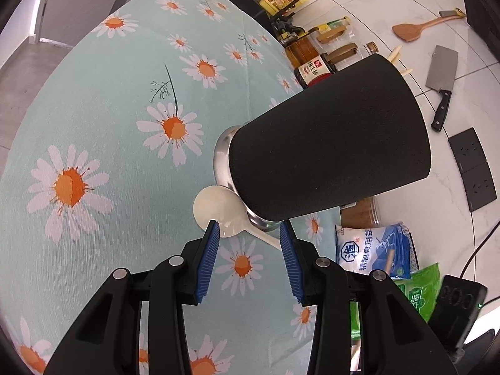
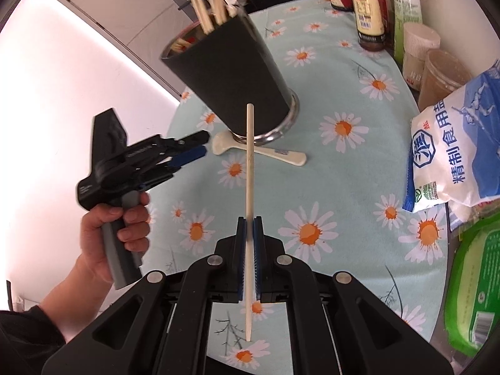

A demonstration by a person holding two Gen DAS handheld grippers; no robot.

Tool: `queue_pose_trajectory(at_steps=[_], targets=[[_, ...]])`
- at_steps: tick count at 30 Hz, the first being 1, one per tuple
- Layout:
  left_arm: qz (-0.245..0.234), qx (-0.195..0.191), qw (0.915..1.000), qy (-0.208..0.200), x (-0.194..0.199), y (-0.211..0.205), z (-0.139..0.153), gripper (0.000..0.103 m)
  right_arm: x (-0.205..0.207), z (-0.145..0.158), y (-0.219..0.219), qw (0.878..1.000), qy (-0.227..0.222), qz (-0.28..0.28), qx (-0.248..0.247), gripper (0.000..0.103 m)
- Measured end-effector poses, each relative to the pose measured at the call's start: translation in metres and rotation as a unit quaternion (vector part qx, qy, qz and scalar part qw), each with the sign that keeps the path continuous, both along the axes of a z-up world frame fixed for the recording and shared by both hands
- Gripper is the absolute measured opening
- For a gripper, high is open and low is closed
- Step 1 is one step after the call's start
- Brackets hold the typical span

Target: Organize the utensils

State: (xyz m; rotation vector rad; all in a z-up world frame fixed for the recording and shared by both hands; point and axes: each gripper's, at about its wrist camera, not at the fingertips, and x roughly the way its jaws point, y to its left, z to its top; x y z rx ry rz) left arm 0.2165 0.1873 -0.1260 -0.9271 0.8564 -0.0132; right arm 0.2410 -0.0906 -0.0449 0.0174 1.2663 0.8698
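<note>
1. While the right gripper (image 2: 249,223) pinches one chopstick (image 2: 249,162) crosswise between its pads, the stick's tip overlaps the black utensil holder (image 2: 231,72)
2. Left gripper (image 1: 248,229) spread, empty, above the white spoon (image 1: 218,209) beside that holder

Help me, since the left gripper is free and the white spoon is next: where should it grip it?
Grip the white spoon by its handle end, which lies flat and clear of the black utensil holder. Come from above, fingers across the handle; the bowl sits against the holder's metal base.
</note>
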Motion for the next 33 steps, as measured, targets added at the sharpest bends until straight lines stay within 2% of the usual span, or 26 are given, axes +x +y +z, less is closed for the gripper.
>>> queue_pose_trajectory(at_steps=[6, 14, 22, 27, 30, 33], targets=[[0.020, -0.007, 0.9997, 0.007, 0.000, -0.003, 0.002, 0.038, 0.014, -0.007, 0.000, 1.000, 0.012, 0.024, 0.001, 0.006], [0.039, -0.008, 0.9992, 0.009, -0.007, -0.013, 0.006, 0.038, 0.021, 0.020, 0.003, 0.997, -0.013, 0.065, 0.032, 0.006], [0.056, -0.023, 0.9981, 0.009, -0.011, -0.022, 0.001, 0.038, 0.029, 0.027, 0.011, 0.994, -0.023, 0.092, 0.057, 0.006], [0.061, -0.046, 0.9968, 0.022, -0.008, -0.032, -0.008, 0.038, 0.035, 0.030, 0.007, 0.992, -0.027, 0.100, 0.066, 0.006], [0.047, -0.024, 0.9983, 0.025, 0.000, -0.045, -0.004, 0.038, 0.038, 0.033, -0.002, 0.993, -0.026, 0.093, 0.071, 0.006], [0.019, 0.036, 0.9987, 0.030, 0.012, -0.066, 0.006, 0.038, 0.040, 0.035, -0.012, 0.993, -0.029, 0.087, 0.073, 0.006]])
